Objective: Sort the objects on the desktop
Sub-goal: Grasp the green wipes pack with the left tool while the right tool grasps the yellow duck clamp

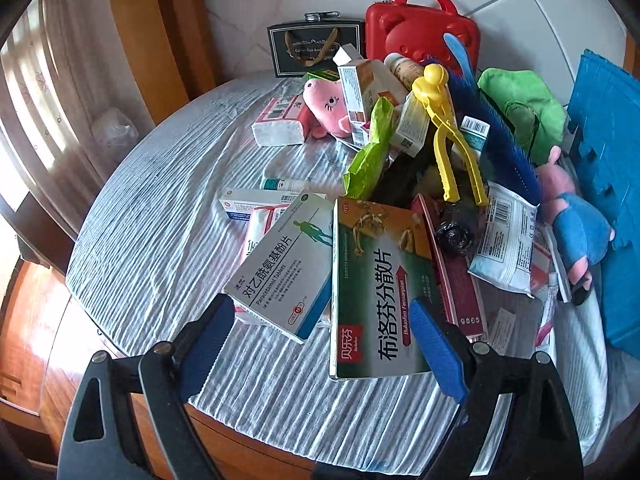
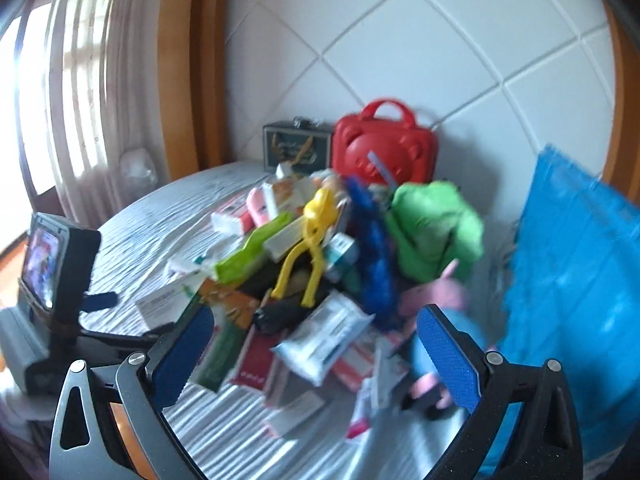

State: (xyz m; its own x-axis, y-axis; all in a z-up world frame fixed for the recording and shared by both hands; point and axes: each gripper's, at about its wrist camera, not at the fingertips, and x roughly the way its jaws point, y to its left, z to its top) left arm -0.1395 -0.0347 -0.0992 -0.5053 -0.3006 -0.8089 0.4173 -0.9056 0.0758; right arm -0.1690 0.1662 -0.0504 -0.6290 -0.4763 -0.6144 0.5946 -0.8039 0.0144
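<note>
Blue-padded left gripper (image 1: 324,344) is sitting lowest in the left wrist view, jaws spread wide, gripping nothing; the white paracetamol box (image 1: 280,268) and green ibuprofen box (image 1: 376,292) are lying between the pads, untouched. Moving right, the pile is crowding centre frame: yellow clip toy (image 1: 444,136), blue brush (image 1: 496,136), green plush (image 1: 520,116), with the red case (image 1: 420,28) at upper centre. Right gripper (image 2: 316,360) is hanging open and empty over the heap's near edge. Sorting is looking barely begun, approach stage; next move probably needs lowering onto one box and closing. Right wrist view is motion-blurred, labels unreadable; blue mat (image 1: 608,184) is cut off at the right edge.
</note>
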